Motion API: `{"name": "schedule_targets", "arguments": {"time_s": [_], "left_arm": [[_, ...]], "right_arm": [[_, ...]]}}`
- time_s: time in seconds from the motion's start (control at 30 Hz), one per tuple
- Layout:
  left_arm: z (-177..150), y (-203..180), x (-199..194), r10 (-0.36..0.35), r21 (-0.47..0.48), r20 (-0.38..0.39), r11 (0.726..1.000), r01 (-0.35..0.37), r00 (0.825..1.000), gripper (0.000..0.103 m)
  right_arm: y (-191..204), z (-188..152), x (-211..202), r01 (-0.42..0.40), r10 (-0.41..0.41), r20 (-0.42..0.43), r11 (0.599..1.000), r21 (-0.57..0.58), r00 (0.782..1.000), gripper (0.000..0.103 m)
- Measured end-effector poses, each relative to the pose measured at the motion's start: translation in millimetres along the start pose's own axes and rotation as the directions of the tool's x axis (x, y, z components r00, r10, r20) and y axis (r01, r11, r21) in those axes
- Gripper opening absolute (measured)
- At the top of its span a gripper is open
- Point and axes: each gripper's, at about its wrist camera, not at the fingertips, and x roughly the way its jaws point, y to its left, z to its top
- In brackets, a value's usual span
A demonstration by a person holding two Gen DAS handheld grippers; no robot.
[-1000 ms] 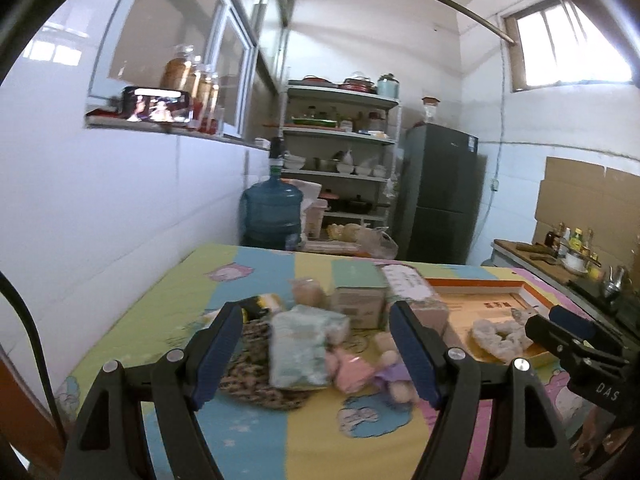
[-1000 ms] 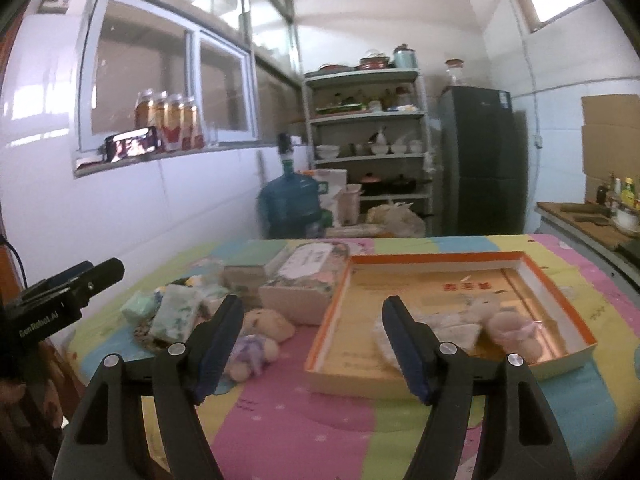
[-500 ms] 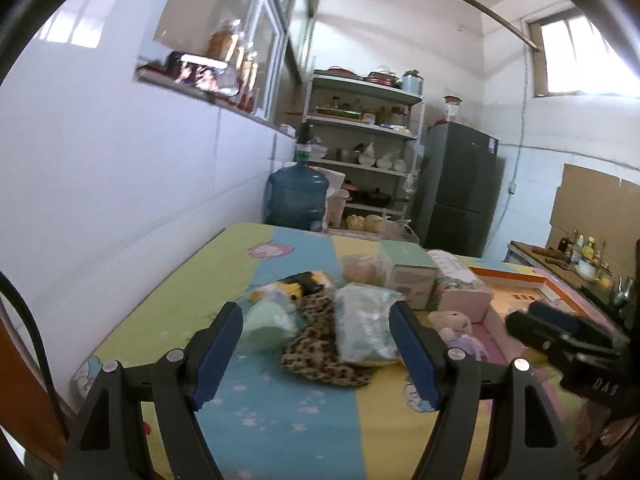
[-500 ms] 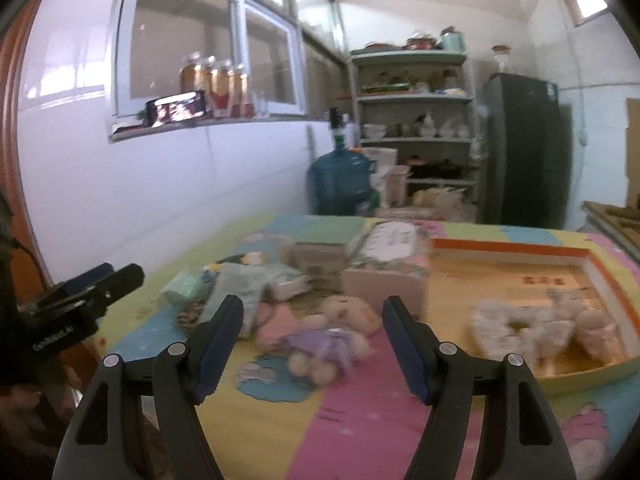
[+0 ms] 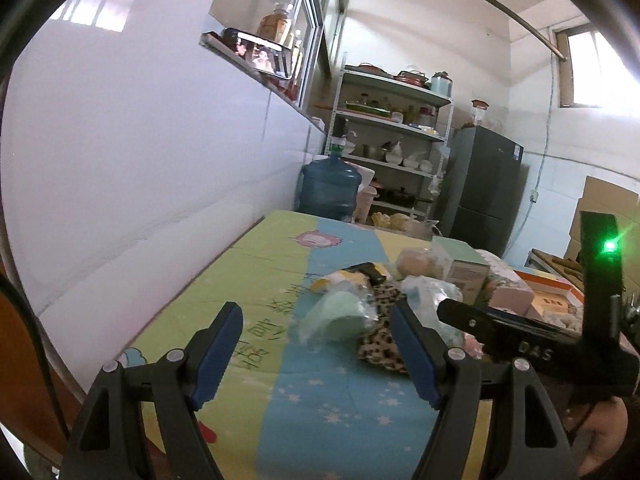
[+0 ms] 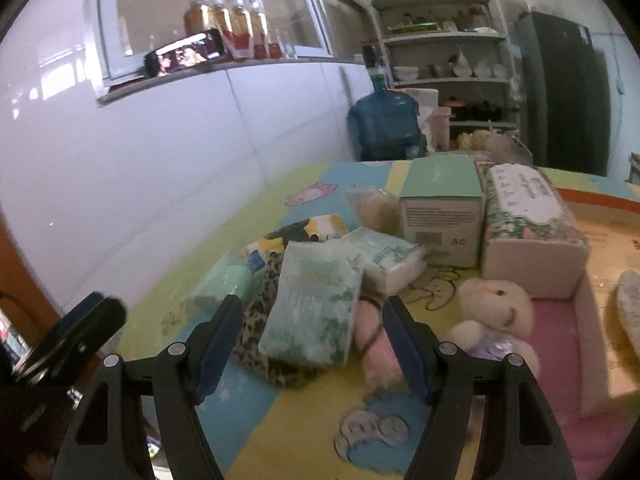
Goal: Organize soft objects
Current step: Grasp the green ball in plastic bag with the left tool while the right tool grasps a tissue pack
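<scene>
A heap of soft things lies on the colourful table cover. In the right wrist view my right gripper [image 6: 310, 346] stands open just in front of a pale green tissue pack [image 6: 310, 312], which rests on a leopard-print cloth [image 6: 260, 328]. Beside them lie a pink plush [image 6: 374, 344], a cream plush toy in purple [image 6: 494, 316], a second tissue pack [image 6: 384, 258] and a mint-green roll in plastic [image 6: 224, 284]. My left gripper [image 5: 316, 354] is open too, with nothing held, a little short of the mint roll [image 5: 336, 314] and the leopard cloth [image 5: 382, 340].
A green-topped carton [image 6: 442, 204] and a floral tissue box [image 6: 532, 232] stand behind the heap. An orange-rimmed tray [image 6: 600, 196] lies to the right. A white wall runs along the table's left side. A water jug [image 5: 330, 190], shelves and a dark fridge [image 5: 484, 192] stand beyond.
Both grippers have swung left and sunk a little. The right one left the orange tray and now faces the tissue pack and heap; the left one now faces the mint roll and the table's left part.
</scene>
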Motion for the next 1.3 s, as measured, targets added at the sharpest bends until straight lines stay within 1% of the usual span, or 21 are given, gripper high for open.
{"name": "schedule_targets", "arguments": {"time_s": [0.13, 0.23, 0.27, 0.3, 0.4, 0.47, 0.6, 0.7, 0.8, 0.9, 0.97, 1.1, 1.2, 1.3], "left_arm": [[-1.8, 8.4, 3.7, -0.007, -0.006, 0.001, 1.0, 0.007, 1.0, 0.075], [-0.7, 11.9, 9.9, -0.023, -0.003, -0.006, 1.0, 0.023, 1.0, 0.075], [-0.4, 12.7, 13.9, -0.036, -0.001, -0.016, 0.999, 0.036, 0.999, 0.075], [0.3, 13.6, 16.6, -0.047, -0.001, -0.026, 0.999, 0.047, 0.999, 0.075], [2.6, 13.7, 29.7, -0.076, 0.001, -0.07, 0.997, 0.077, 0.995, 0.075], [5.3, 12.0, 38.2, -0.09, 0.01, -0.093, 0.996, 0.091, 0.992, 0.075], [11.6, 2.7, 56.2, -0.136, 0.018, -0.132, 0.99, 0.14, 0.982, 0.075], [14.5, -6.0, 76.4, -0.122, 0.021, -0.184, 0.992, 0.128, 0.975, 0.075], [12.8, -10.7, 96.9, -0.107, 0.013, -0.245, 0.993, 0.114, 0.964, 0.075], [8.7, -13.1, 111.9, -0.071, 0.021, -0.29, 0.996, 0.081, 0.954, 0.075], [5.6, -14.1, 117.0, -0.065, 0.016, -0.306, 0.997, 0.074, 0.95, 0.072], [0.0, -10.4, 121.0, -0.071, -0.012, -0.326, 0.997, 0.071, 0.943, 0.057], [-1.1, -5.0, 117.9, -0.07, -0.031, -0.311, 0.998, 0.063, 0.948, 0.05], [-1.5, 1.5, 116.6, -0.076, -0.064, -0.301, 0.996, 0.06, 0.951, 0.047]], "right_arm": [[2.7, 2.4, 14.0, 0.031, -0.031, -0.018, 0.999, 0.009, 0.999, 0.074], [5.4, 4.2, 21.8, 0.074, -0.074, -0.034, 0.997, -0.006, 0.997, 0.073], [6.5, 4.2, 22.7, 0.083, -0.083, -0.037, 0.996, -0.016, 0.996, 0.065], [8.3, 4.3, 25.0, 0.089, -0.09, -0.041, 0.996, -0.028, 0.995, 0.052], [13.3, 4.0, 29.5, 0.1, -0.103, -0.046, 0.993, -0.065, 0.994, 0.046], [13.6, 2.9, 27.9, 0.101, -0.104, -0.036, 0.992, -0.077, 0.994, 0.044], [11.2, 1.8, 17.3, 0.093, -0.093, -0.003, 0.994, -0.065, 0.996, 0.043], [13.1, 1.3, 0.5, 0.09, -0.087, 0.041, 0.993, -0.075, 0.995, 0.043], [14.9, 1.7, -13.8, 0.078, -0.072, 0.067, 0.993, -0.091, 0.995, 0.043], [15.2, 0.3, -27.7, 0.08, -0.07, 0.094, 0.991, -0.107, 0.993, 0.043], [14.6, -0.8, -33.3, 0.077, -0.067, 0.1, 0.991, -0.108, 0.993, 0.043], [12.4, -4.1, -40.0, 0.071, -0.061, 0.1, 0.992, -0.106, 0.993, 0.043], [12.2, -5.7, -40.7, 0.068, -0.058, 0.099, 0.993, -0.1, 0.993, 0.043], [12.5, -7.1, -41.2, 0.06, -0.05, 0.095, 0.993, -0.097, 0.994, 0.043]]}}
